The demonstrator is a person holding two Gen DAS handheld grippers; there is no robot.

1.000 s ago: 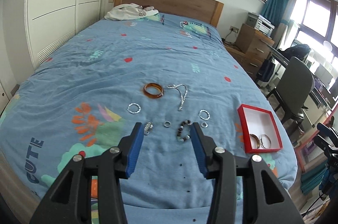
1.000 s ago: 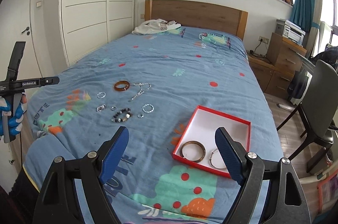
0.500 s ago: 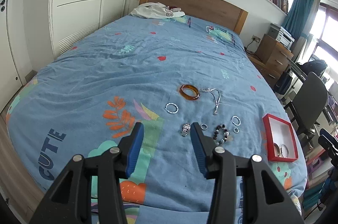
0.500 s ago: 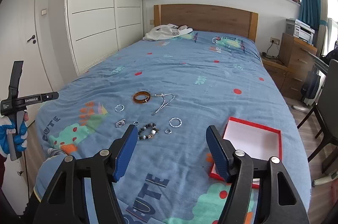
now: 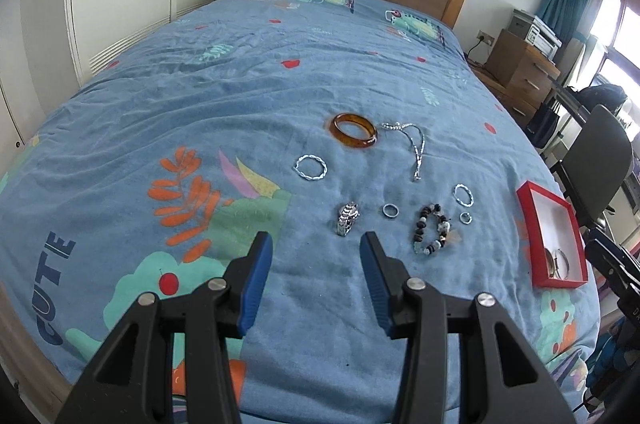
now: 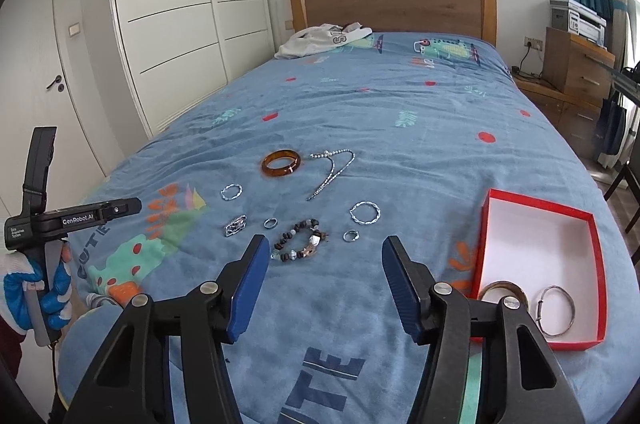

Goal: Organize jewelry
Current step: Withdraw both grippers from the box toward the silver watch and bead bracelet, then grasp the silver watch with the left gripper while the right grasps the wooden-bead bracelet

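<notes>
Jewelry lies on the blue bedspread: an amber bangle [image 5: 353, 130] [image 6: 281, 163], a silver chain [image 5: 412, 143] [image 6: 331, 169], twisted silver rings [image 5: 310, 167] [image 6: 365, 212], a silver watch piece [image 5: 346, 218] [image 6: 236, 225], small rings [image 5: 390, 211] and a beaded bracelet [image 5: 433, 228] [image 6: 301, 239]. A red box [image 5: 536, 224] [image 6: 496, 248] holds two bangles [image 6: 555, 308]. My left gripper [image 5: 316, 248] is open and empty, just short of the watch piece. My right gripper [image 6: 323, 250] is open and empty, just short of the beaded bracelet.
White clothing [image 6: 320, 39] lies near the wooden headboard [image 6: 392, 3]. A white wardrobe [image 6: 172, 23] stands on the left. A wooden dresser [image 5: 520, 71] and a dark chair [image 5: 596, 159] stand to the right of the bed.
Both grippers have moved in closer to the jewelry. The right gripper has swung left from over the red box toward the beaded bracelet. Both stay open and empty.
</notes>
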